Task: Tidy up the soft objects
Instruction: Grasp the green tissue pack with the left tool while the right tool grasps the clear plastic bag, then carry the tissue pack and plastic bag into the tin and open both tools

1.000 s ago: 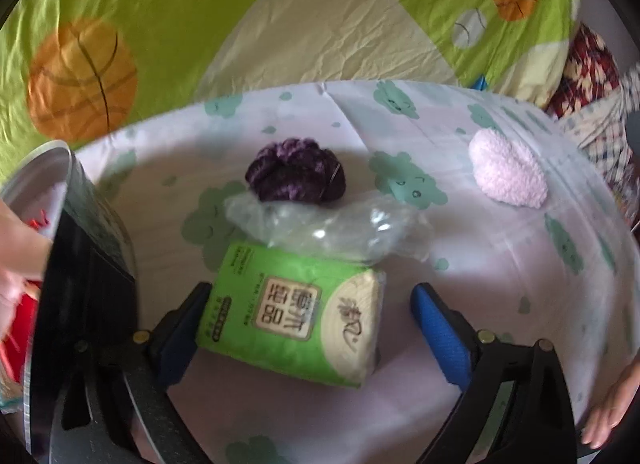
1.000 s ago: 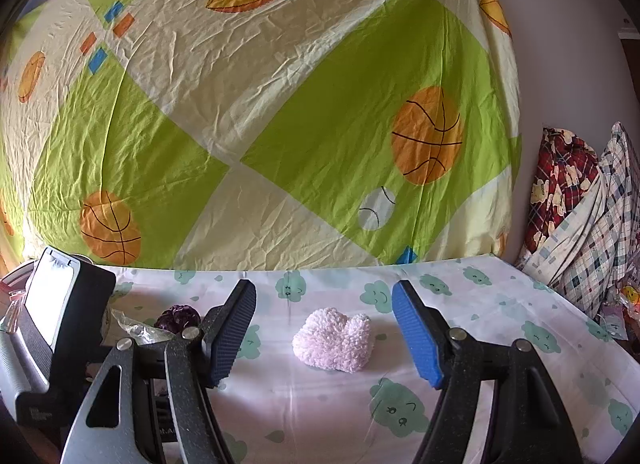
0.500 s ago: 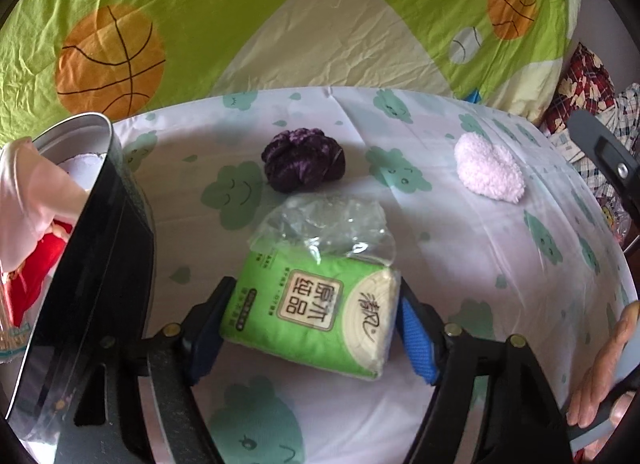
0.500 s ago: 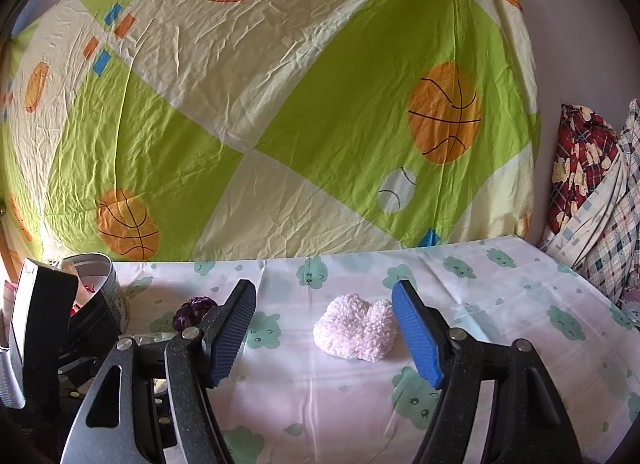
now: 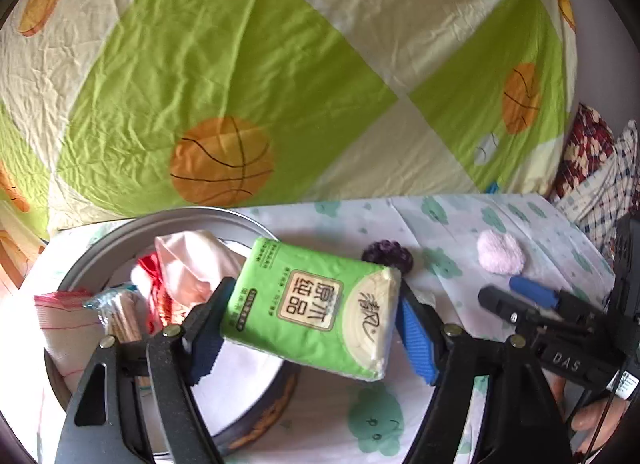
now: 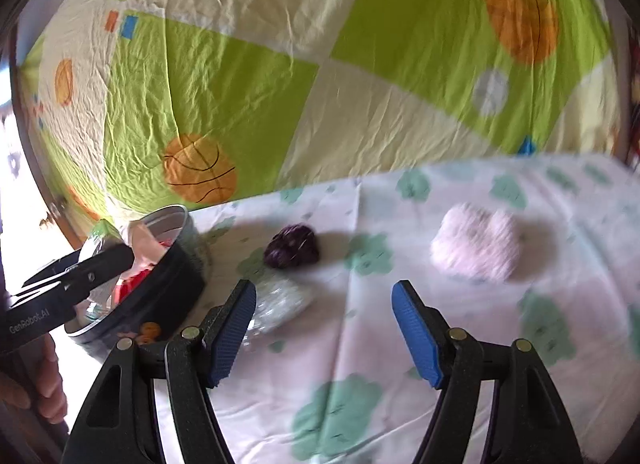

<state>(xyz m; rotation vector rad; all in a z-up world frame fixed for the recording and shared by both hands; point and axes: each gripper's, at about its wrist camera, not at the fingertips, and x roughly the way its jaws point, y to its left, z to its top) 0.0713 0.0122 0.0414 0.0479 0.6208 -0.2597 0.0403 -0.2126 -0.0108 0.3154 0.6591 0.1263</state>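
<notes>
A green tissue pack [image 5: 316, 304] hangs tilted in the air, with my left gripper [image 5: 314, 298] shut on its two ends. It is above the near edge of a round metal tin [image 5: 180, 216]. The tin holds a pink cloth [image 5: 192, 264], something red and a packet of sticks. On the cloud-print table lie a purple yarn ball [image 6: 292, 250], a fluffy pink heart [image 6: 476, 244] and a crumpled clear plastic bag [image 6: 280, 304]. My right gripper [image 6: 324, 292] stands open above the table in front of the ball and the heart, with nothing between its fingers.
A green and cream sheet with basketball prints [image 5: 224, 160] hangs behind the table. Plaid and floral fabrics [image 5: 596, 184] are piled at the right. A hand [image 6: 44, 384] shows at the lower left of the right wrist view.
My left gripper shut on the tissue pack, then lifted it off the table and carried it left over the tin. The right gripper tilted down toward the table and swung left.
</notes>
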